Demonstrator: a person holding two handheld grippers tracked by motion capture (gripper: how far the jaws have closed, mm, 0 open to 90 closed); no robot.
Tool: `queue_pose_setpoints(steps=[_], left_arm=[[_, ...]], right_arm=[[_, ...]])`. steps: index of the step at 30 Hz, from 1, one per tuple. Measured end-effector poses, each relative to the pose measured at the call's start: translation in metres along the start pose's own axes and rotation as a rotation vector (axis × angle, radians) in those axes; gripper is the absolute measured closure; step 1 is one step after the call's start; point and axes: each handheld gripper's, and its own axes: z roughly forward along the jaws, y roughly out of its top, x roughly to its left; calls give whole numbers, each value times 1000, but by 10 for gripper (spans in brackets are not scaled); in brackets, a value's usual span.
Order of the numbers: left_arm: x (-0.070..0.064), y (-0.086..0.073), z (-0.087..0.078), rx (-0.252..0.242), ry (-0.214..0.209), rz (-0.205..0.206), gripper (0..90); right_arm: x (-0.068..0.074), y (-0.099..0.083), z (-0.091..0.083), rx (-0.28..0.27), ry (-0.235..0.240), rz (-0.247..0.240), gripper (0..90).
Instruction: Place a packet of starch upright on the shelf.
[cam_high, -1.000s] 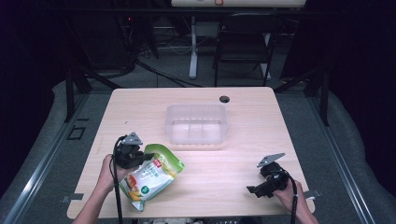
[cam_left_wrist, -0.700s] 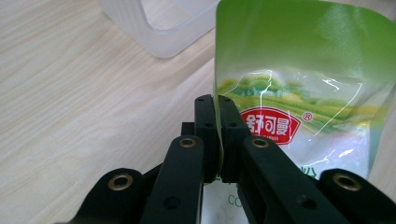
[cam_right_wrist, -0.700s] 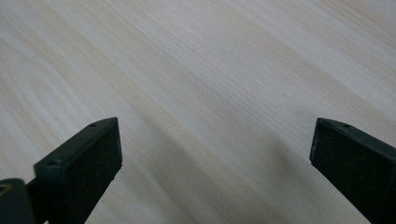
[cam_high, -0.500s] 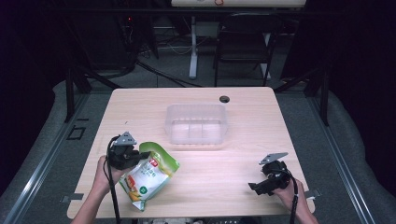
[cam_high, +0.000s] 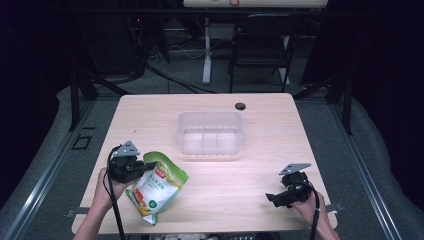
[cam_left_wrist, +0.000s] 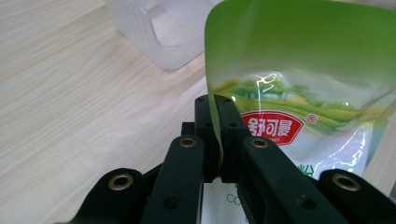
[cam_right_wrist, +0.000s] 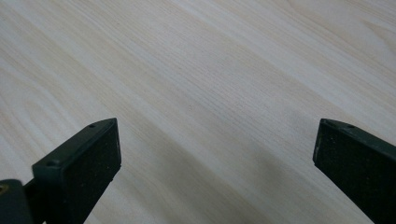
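Your tabletop (cam_high: 150, 120) carries a clear plastic bin (cam_high: 210, 132) at its centre, with a small dark hole (cam_high: 240, 106) just behind it. The green snack pouch (cam_high: 156, 187) lies near your front left edge, its long axis running diagonally from front-left toward the bin. Your left gripper (cam_left_wrist: 217, 135) has its fingers (cam_left_wrist: 231, 135) pinched tight on the pouch's upper edge, so the bin sits ahead and to the right of that grip. Your right gripper (cam_high: 280, 196) rests well apart at the front right, fingers (cam_right_wrist: 81, 161) spread wide over bare wood, holding nothing. The left hand (cam_high: 107, 182) is by far the nearer one.
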Motion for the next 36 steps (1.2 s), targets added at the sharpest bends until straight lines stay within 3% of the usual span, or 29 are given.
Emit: queue_pose_setpoints(steps=[14, 22, 27, 36], left_arm=[[-6, 9, -18, -29, -1, 27, 897], [-14, 13, -32, -73, -54, 36, 899], [-20, 17, -40, -63, -96, 34, 900], [-29, 29, -46, -65, -125, 48, 900]], right_arm=[[2, 1, 0, 21, 7, -15, 52], [0, 0, 2, 33, 4, -7, 55], [2, 1, 3, 30, 6, -3, 55], [1, 1, 3, 30, 2, -4, 56]])
